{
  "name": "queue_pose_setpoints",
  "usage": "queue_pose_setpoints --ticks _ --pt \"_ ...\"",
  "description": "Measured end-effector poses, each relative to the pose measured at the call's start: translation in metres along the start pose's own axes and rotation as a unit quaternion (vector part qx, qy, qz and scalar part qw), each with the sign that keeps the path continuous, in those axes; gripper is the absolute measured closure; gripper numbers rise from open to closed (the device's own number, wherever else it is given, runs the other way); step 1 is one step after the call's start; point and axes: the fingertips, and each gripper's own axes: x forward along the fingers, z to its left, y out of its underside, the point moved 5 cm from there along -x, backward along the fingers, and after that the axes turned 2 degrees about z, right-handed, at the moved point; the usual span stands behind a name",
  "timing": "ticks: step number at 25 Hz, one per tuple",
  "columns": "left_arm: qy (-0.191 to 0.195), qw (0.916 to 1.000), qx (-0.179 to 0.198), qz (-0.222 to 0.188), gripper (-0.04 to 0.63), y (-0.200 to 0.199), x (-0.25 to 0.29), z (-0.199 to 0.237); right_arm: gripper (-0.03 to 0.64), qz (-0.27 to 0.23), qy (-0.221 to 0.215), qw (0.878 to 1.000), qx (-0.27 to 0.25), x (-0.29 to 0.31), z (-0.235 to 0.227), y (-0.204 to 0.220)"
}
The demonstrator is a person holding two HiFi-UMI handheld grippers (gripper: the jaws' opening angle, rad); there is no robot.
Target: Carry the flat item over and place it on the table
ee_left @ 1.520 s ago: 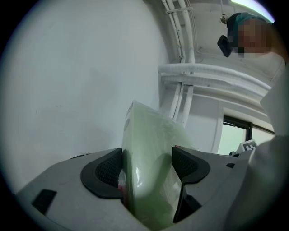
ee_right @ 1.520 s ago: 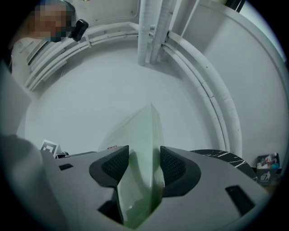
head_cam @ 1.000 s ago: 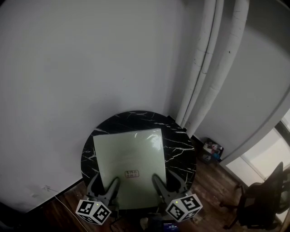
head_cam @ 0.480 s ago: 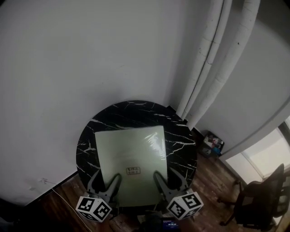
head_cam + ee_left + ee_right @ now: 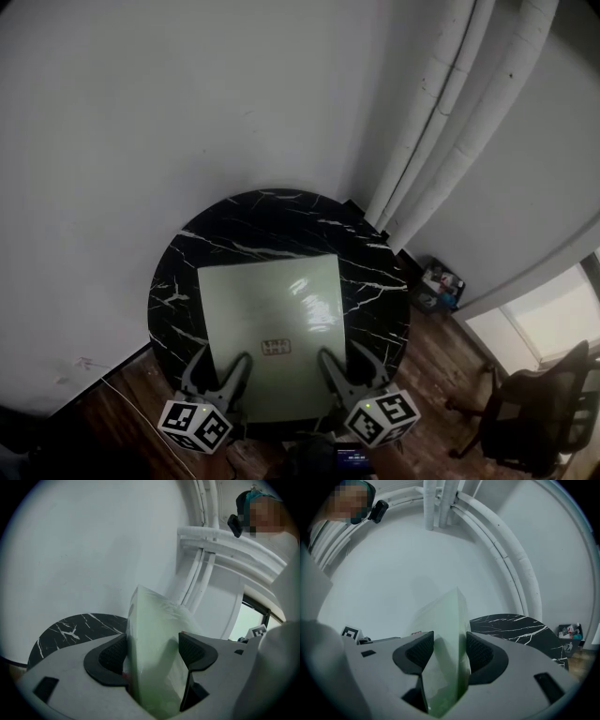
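Nearest the viewer, two handheld grippers sit side by side at the bottom of the head view, each carrying a cube with black-and-white square markers. The left gripper (image 5: 236,367) is clamped on the near left part of the flat item (image 5: 272,314). Its own view shows both dark jaw pads pressed against the pale green sheet, which stands edge-on between them. The right gripper (image 5: 328,364) is clamped the same way on the near right part, with its jaws tight against both faces of the sheet.

The flat item is a pale green rectangle in glossy wrapping, with a small red-and-white label (image 5: 275,347) close to its near edge, between the two grippers. It lies level over the round table (image 5: 272,220), which has a black top veined with white. The item's near edge reaches past the table's near edge, while its far edge falls around the table's middle. Whether the item touches the tabletop cannot be told.

Dark wooden floor (image 5: 441,375) shows around the table. Beyond the table's far edge rises a plain white wall (image 5: 187,103). Thick white pipes (image 5: 441,122) run up the wall past the table's far right edge. On the floor to the right lies a small heap of colourful clutter (image 5: 441,284), and a black office chair (image 5: 534,412) stands in the lower right corner.
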Motion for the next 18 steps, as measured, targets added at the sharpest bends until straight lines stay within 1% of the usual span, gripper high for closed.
queue_pose_setpoints --ticks 3,18 --pt "-0.004 1.0000 0.000 0.004 0.241 0.008 0.005 0.003 0.403 0.009 0.000 1.000 0.002 0.005 -0.006 0.005" --pt "-0.026 0.9981 -0.025 0.050 0.239 0.039 0.040 0.028 0.403 0.053 0.012 0.998 0.026 0.037 -0.038 0.037"
